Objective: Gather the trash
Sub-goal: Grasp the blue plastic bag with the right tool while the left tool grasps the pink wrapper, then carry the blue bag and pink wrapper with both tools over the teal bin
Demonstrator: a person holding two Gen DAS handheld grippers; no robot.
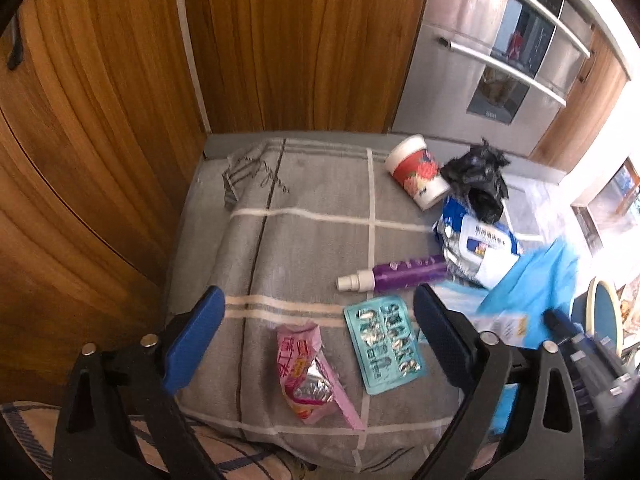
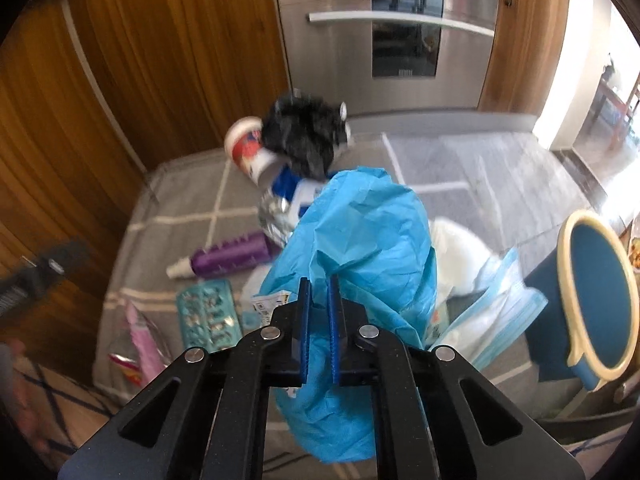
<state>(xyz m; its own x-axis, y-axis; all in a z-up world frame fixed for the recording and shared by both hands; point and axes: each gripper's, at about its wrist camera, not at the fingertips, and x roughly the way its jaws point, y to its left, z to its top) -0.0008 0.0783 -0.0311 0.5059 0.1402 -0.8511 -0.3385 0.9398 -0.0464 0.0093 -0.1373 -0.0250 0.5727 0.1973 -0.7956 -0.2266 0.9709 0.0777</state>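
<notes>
Trash lies on a grey checked mat (image 1: pixel 312 200): a pink snack wrapper (image 1: pixel 310 376), a teal blister pack (image 1: pixel 384 344), a purple spray bottle (image 1: pixel 400 274), a paper cup (image 1: pixel 418 172), a crumpled black bag (image 1: pixel 478 178) and a blue-white wipes pack (image 1: pixel 480 248). My left gripper (image 1: pixel 320 312) is open above the wrapper and blister pack. My right gripper (image 2: pixel 320 292) is shut on a blue plastic bag (image 2: pixel 360 232), held above the mat; the bag also shows in the left wrist view (image 1: pixel 532 280). The cup (image 2: pixel 248 152) and bottle (image 2: pixel 232 258) show behind it.
Wooden cabinet doors (image 1: pixel 120 80) stand left and behind the mat. A steel oven front (image 2: pixel 384 40) is at the back. A blue chair with a cream rim (image 2: pixel 596 292) stands to the right. White and pale blue packaging (image 2: pixel 480 292) lies under the bag.
</notes>
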